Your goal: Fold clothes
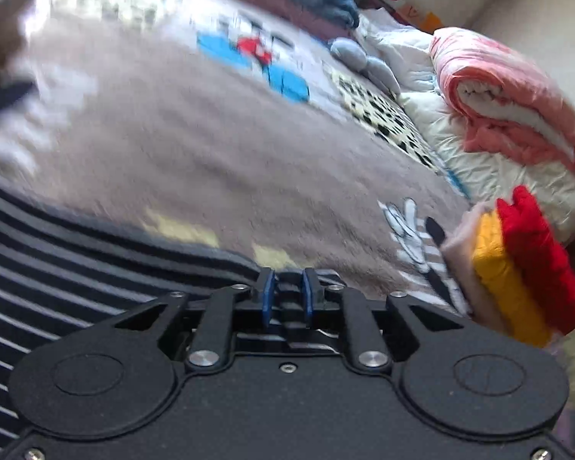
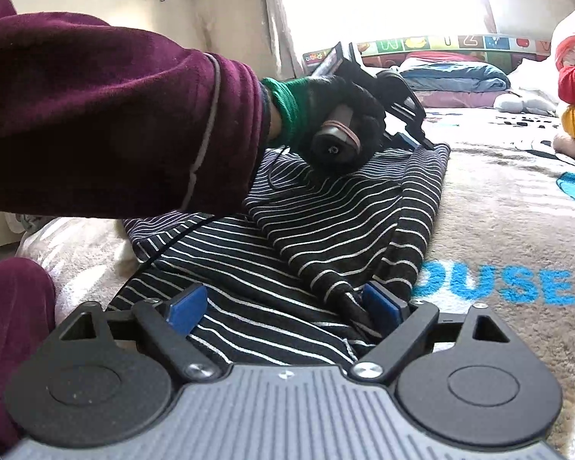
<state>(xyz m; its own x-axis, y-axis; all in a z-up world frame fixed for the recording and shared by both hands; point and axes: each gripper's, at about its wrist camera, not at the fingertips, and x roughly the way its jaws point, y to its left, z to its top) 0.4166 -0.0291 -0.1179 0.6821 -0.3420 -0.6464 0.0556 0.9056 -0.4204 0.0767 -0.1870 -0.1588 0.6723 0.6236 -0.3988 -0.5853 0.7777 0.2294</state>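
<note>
A dark garment with thin white stripes [image 2: 326, 222] lies folded over itself on a fuzzy beige cartoon blanket [image 2: 498, 211]. My right gripper [image 2: 285, 306] stands wide open at its near edge, with the cloth between the blue pads [image 2: 383, 306] and not pinched. My left gripper [image 2: 421, 140] is held by a black-gloved hand [image 2: 326, 103] in a maroon sleeve and reaches the garment's far corner. In the left wrist view, which is blurred, the left gripper [image 1: 287, 295] shows its pads a narrow gap apart at the striped garment's [image 1: 57, 287] edge. Whether they pinch cloth is unclear.
A stack of folded red, yellow and pink clothes [image 1: 517, 268] sits on the blanket [image 1: 211, 153] to the right. A rolled pink quilt [image 1: 510, 96] and white bedding lie behind it. Blue bedding [image 2: 452, 74] and a picture mat line the far side under a bright window.
</note>
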